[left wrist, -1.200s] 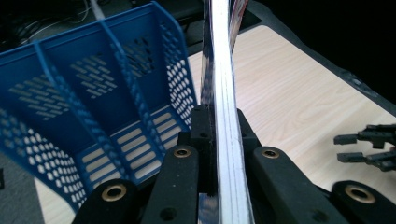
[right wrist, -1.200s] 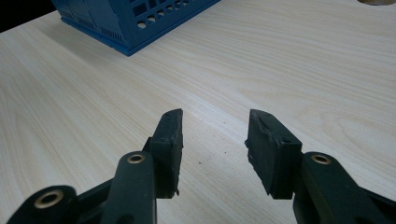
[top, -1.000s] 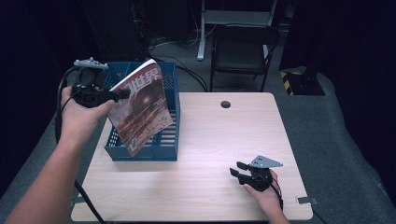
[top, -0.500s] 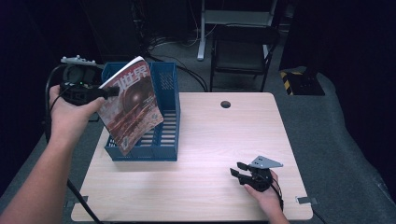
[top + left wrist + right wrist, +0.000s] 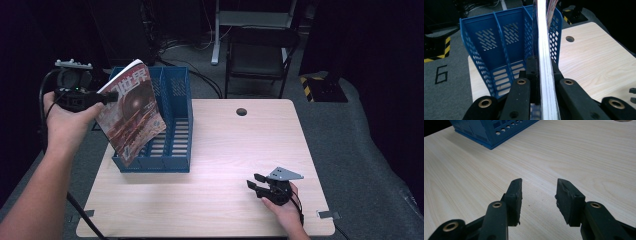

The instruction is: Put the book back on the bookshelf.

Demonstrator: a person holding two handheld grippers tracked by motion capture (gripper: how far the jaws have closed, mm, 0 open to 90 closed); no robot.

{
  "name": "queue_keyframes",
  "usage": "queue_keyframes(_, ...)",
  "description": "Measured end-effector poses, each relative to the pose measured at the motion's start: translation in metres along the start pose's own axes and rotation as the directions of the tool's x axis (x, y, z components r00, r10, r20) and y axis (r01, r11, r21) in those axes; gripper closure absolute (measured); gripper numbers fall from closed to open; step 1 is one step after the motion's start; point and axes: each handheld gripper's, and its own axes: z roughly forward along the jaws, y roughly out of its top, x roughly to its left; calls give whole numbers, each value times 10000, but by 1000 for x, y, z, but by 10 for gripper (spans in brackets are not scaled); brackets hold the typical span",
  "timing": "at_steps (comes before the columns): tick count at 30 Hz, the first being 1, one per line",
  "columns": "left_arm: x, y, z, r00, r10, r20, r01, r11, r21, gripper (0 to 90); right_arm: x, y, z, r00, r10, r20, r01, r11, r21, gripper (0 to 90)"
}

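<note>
The magazine [image 5: 131, 112] (glossy cover, reddish-brown picture, white characters along the top) hangs tilted in the air, its lower corner dipping over the blue slotted file rack [image 5: 170, 125], which stands at the table's ten o'clock

magazine [image 5: 131, 112] shifted left, over rack's [image 5: 170, 125] left side

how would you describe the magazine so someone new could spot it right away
On the wooden table stands a blue slotted file rack. Above its left side, the left gripper grips the magazine, tilted, with a reddish-brown glossy cover and large white characters.
</note>
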Motion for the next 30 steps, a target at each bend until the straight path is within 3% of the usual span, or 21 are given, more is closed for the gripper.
queue_keyframes(17, 12, 4, 12, 9964, -713, -464, 697, 9970, -338, 843, 0, 0, 0, 10000, 19, 20, -19, 10000, -64, 558)
queue_keyframes(30, 13, 14, 33, 9925, -1138, -452, 1112, 9923, -550, 843, 0, 1, -3, 9999, 139, -2, -139, 9998, -124, 559)
